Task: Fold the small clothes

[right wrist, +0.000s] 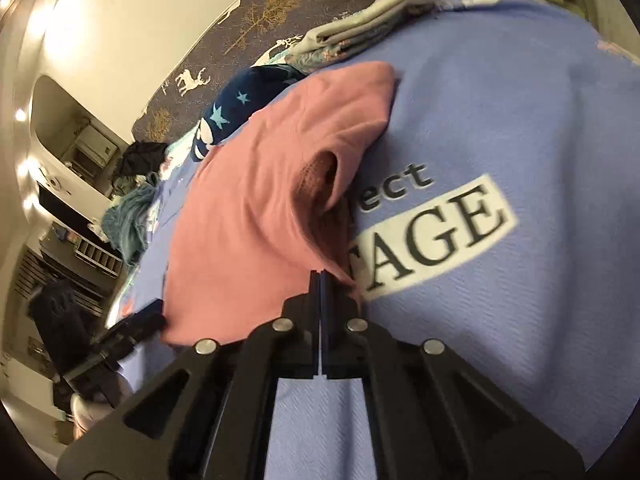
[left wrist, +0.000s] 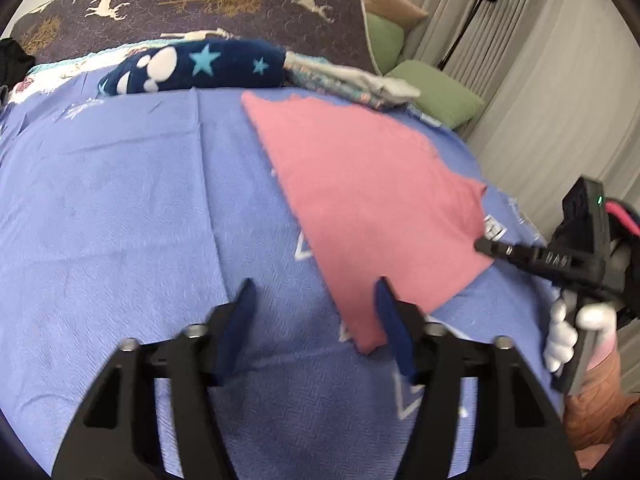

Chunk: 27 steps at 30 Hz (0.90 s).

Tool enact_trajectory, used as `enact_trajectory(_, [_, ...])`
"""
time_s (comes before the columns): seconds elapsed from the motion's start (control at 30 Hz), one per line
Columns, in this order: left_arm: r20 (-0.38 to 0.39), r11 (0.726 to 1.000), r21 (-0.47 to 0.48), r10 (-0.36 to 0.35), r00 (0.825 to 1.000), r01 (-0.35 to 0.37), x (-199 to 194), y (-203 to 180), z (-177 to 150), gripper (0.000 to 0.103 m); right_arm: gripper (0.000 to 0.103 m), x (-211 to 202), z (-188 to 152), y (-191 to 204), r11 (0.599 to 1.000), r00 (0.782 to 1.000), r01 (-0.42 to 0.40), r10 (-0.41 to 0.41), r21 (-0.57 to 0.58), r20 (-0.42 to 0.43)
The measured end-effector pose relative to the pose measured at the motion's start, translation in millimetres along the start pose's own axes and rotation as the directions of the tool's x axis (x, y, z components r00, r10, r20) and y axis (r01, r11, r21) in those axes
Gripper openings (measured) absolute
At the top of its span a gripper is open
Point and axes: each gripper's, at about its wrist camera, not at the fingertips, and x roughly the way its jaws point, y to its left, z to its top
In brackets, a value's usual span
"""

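So the blue bedspread [left wrist: 120,200] is covering the whole bed, and the pink garment [left wrist: 360,200] is lying mostly flat on it, toward the right side, with folded clothes [left wrist: 352,80] and a navy star-print fleece [left wrist: 192,66] sitting along the far edge by the deer-print headboard [left wrist: 200,0].

The right gripper [right wrist: 320,280] is pinching the near right edge of the pink garment, jaws pressed together on the fabric. The left gripper [left wrist: 316,300] is hovering over the garment's lower corner with its jaws wide apart, holding nothing.

What's worrying me: the right side is only gripping a thin bit of hem, so any pull is probably going to slip it out, or it's grabbing just one layer, since the right wrist view is showing an opening gaping there. With only one side held, lifting is likely dragging the whole piece sideways and bunching it. The left jaws could also be catching the bedspread along with the corner, as both are lying flat together.

Writing: the bedspread print is showing "AGE" [right wrist: 432,236] in a white box, with "ect" above it, both partly hidden by the garment. The right gripper's finger has raised lettering, but it's too blurry for me to read.
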Motion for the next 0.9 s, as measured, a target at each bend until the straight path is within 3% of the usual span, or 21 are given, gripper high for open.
enact_trajectory(0.03, [0.013, 1.0, -0.001, -0.028, 1.0, 0.028, -3.6, -1.2, 4.4, 0.033, 0.0, -3.8, -0.4, 4.7, 1.0, 1.0, 0.009, -0.009, -0.019, 0.002])
enact_trajectory(0.07, [0.029, 0.998, -0.007, -0.066, 0.997, 0.067, -7.3, -3.2, 10.9, 0.028, 0.006, -5.9, 1.0, 9.7, 1.0, 1.0, -0.002, 0.002, -0.029, 0.003])
enact_trajectory(0.17, [0.057, 0.989, 0.007, -0.149, 0.987, 0.149, -7.7, -15.7, 28.4, 0.027, 0.008, -15.2, 8.2, 22.2, 0.994, 0.997, -0.076, 0.078, -0.075, 0.024])
enact_trajectory(0.3, [-0.009, 0.989, 0.035, -0.146, 0.989, 0.147, 25.2, -28.6, 35.2, 0.027, 0.019, -15.4, 31.1, 41.3, 0.982, 0.99, -0.113, 0.125, -0.151, 0.069])
enact_trajectory(0.33, [-0.058, 0.994, 0.033, -0.106, 0.993, 0.108, 43.0, -27.3, 29.9, 0.029, 0.021, -11.8, 35.5, 41.9, 0.979, 0.989, -0.121, 0.133, -0.161, 0.065])
enact_trajectory(0.37, [-0.084, 0.997, 0.042, -0.06, 0.995, 0.064, 54.2, -25.7, 24.5, 0.029, 0.024, -0.6, 39.5, 38.4, 0.983, 0.994, -0.086, 0.095, -0.16, 0.049])
enact_trajectory(0.4, [-0.084, 0.997, 0.052, -0.045, 0.995, 0.049, 61.1, -23.8, 16.7, 0.028, 0.024, 12.8, 40.7, 31.3, 0.988, 1.0, 0.014, -0.01, -0.154, 0.028])
enact_trajectory(0.43, [-0.057, 0.997, 0.058, -0.054, 0.997, 0.058, 58.2, -24.6, 13.5, 0.029, 0.022, 21.9, 39.7, 24.6, 0.984, 0.995, 0.095, -0.095, -0.151, 0.009])
enact_trajectory(0.47, [-0.057, 0.995, 0.061, -0.072, 0.996, 0.075, 52.9, -25.6, 14.5, 0.032, 0.014, 32.3, 35.3, 11.4, 0.982, 0.992, 0.124, -0.127, -0.14, -0.014])
enact_trajectory(0.53, [-0.067, 0.994, 0.072, -0.073, 0.995, 0.078, 49.9, -26.3, 14.3, 0.033, 0.014, 24.9, 34.0, 1.1, 0.992, 0.998, 0.056, -0.057, -0.113, 0.001])
enact_trajectory(0.63, [-0.079, 0.993, 0.064, -0.097, 0.992, 0.102, 45.4, -24.9, 18.0, 0.033, 0.017, 13.4, 39.7, 4.0, 0.994, 0.999, 0.034, -0.036, -0.099, -0.021])
enact_trajectory(0.7, [-0.058, 0.99, 0.073, -0.12, 0.991, 0.124, 41.7, -23.9, 32.5, 0.033, 0.019, 1.6, 50.6, 11.9, 0.992, 1.0, -0.03, 0.03, -0.124, -0.001])
enact_trajectory(0.8, [-0.028, 0.991, 0.082, -0.102, 0.994, 0.104, 45.2, -20.6, 63.7, 0.033, 0.028, -2.8, 83.2, 30.9, 0.978, 0.998, -0.022, 0.035, -0.209, 0.059])
enact_trajectory(0.9, [-0.017, 0.994, 0.057, -0.097, 0.995, 0.098, 59.1, -14.5, 94.2, 0.033, 0.028, 15.8, 117.5, 35.3, 0.973, 0.996, -0.077, 0.084, -0.216, 0.024])
